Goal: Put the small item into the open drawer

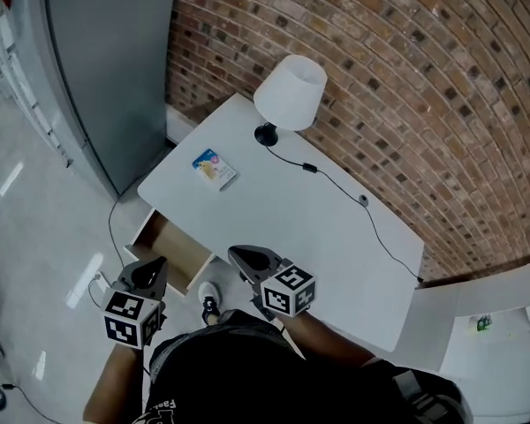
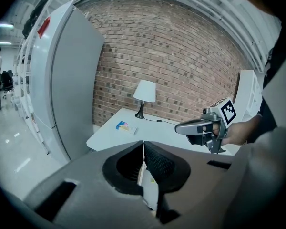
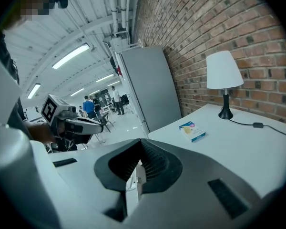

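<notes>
brick walling backed the white table (image 1: 336, 237), where the small item (image 1: 214, 169), seemingly a flat box, lay untouched. the drawer (image 1: 172, 247) stood open. left gripper (image 1: 150, 268) and right gripper (image 1: 245, 257) were pressed together, empty, well apart from it. this looked like the approach; next, one must spread over the item.

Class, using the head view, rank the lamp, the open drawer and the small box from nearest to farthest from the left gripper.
1. Open drawer, just ahead of the left gripper.
2. Small box, on the table's left side.
3. Lamp, farthest, beside the brick wall.
</notes>
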The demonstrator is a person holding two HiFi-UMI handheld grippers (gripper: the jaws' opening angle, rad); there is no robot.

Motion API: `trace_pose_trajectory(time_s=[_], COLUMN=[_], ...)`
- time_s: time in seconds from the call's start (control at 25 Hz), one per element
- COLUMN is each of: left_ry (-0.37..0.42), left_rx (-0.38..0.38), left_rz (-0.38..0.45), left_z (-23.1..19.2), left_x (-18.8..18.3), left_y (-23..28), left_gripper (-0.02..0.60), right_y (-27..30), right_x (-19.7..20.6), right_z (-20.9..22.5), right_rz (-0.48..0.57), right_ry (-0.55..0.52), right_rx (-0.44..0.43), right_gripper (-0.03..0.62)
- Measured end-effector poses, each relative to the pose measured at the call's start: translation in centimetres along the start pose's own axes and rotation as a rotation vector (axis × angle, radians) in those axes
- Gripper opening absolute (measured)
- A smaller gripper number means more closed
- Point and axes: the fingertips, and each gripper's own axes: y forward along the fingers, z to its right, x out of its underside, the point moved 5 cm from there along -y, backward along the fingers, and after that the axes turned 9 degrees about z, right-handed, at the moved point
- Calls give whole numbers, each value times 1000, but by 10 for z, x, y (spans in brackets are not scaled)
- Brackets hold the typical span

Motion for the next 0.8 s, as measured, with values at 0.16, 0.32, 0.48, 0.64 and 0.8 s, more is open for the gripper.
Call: trace_pose_trajectory(time_s=[0.16,0.32,0.48,0.64,0.8], left_ry=[7,5,0,-11,-9], left_rx=[-30,-82,-137,-182,-187], left_rz=[-6,-12,8,17,-10], left_z=[-6,-19,-30,-38,-41], left_x=[-9,-16,-26,-33,-31], left_y=[15,28,39,48,54], left_gripper=[18,18,18,18,18], right_y=[15,31,46,61,71], right_x=[-9,-17,-21,-21,-24], right_z=[19,41,61,80,90], right_rz=[-7,-18,-38,-60,-69], right_ry=[-3,-9,-13,-20,-17], right_rx=[-30,-54,-75,-91,-92], right_gripper=[5,5,5,5,5])
